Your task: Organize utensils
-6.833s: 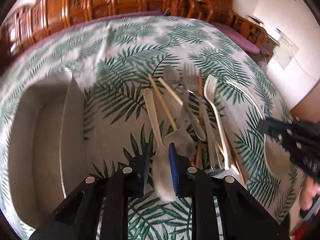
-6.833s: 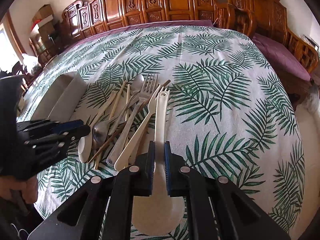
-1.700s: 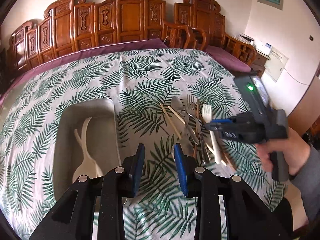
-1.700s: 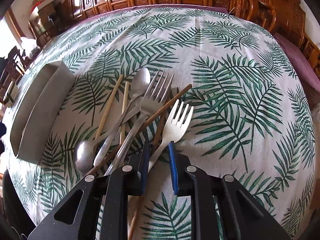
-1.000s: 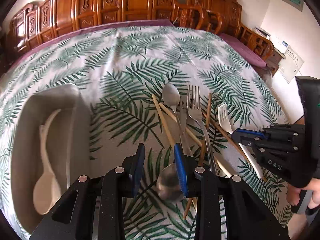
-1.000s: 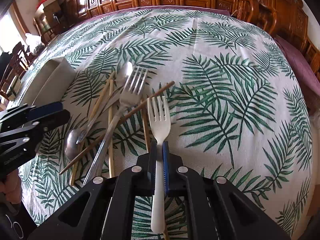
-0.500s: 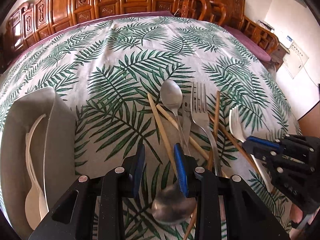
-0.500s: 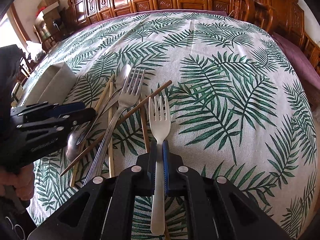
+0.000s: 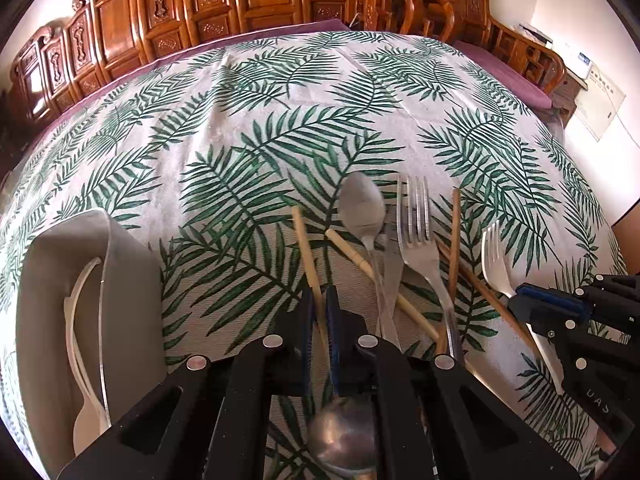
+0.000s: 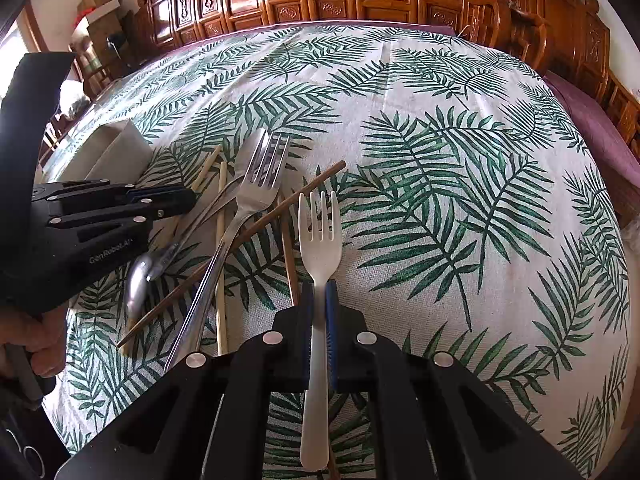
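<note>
My left gripper is shut on a light bamboo chopstick in the utensil pile. My right gripper is shut on a white plastic fork, tines pointing away; it also shows in the left wrist view. The pile holds a steel spoon, a steel fork, another steel spoon under my left gripper, a second light chopstick and dark brown chopsticks. A grey tray at left holds white plastic spoons.
The table wears a palm-leaf cloth. Carved wooden chairs ring its far side. The right gripper's body sits at the right edge of the left wrist view; the left gripper's body sits at left in the right wrist view.
My left gripper moved down onto the pile and closed on the light chopstick. My right gripper keeps its hold on the white fork, nearly still.
</note>
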Demonstrator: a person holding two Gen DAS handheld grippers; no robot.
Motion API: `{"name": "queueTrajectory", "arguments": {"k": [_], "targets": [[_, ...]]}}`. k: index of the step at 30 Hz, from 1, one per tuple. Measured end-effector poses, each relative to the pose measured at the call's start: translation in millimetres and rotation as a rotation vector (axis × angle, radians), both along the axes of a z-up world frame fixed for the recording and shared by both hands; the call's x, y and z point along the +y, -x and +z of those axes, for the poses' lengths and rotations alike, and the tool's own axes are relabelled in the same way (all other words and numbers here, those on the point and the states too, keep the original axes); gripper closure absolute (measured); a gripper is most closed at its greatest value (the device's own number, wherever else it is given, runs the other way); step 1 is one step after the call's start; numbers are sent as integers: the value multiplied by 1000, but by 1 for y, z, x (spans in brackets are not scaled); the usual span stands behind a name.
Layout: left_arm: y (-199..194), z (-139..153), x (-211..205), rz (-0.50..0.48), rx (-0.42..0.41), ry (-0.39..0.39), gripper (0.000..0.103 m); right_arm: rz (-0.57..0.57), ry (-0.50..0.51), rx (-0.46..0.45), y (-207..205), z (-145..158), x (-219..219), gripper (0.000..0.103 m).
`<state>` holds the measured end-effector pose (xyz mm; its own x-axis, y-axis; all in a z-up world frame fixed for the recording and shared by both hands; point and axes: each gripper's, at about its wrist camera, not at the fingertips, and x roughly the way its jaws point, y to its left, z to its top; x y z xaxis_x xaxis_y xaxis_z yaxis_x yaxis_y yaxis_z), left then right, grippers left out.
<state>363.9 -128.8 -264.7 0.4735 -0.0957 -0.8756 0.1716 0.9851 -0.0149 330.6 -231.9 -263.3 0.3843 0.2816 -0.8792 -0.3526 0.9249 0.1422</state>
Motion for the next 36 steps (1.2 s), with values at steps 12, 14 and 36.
{"name": "queueTrajectory", "arguments": {"k": [12,14,36], "targets": [[6,54,40,48,-127,35,99,-9,22,-4,0,0,3,96],[7,62,46,56,-145,41,99,-20,28,-9,1,1,3,96],[53,127,136,103,-250,93,99,73,-48,-137,11,81,82,96]]}}
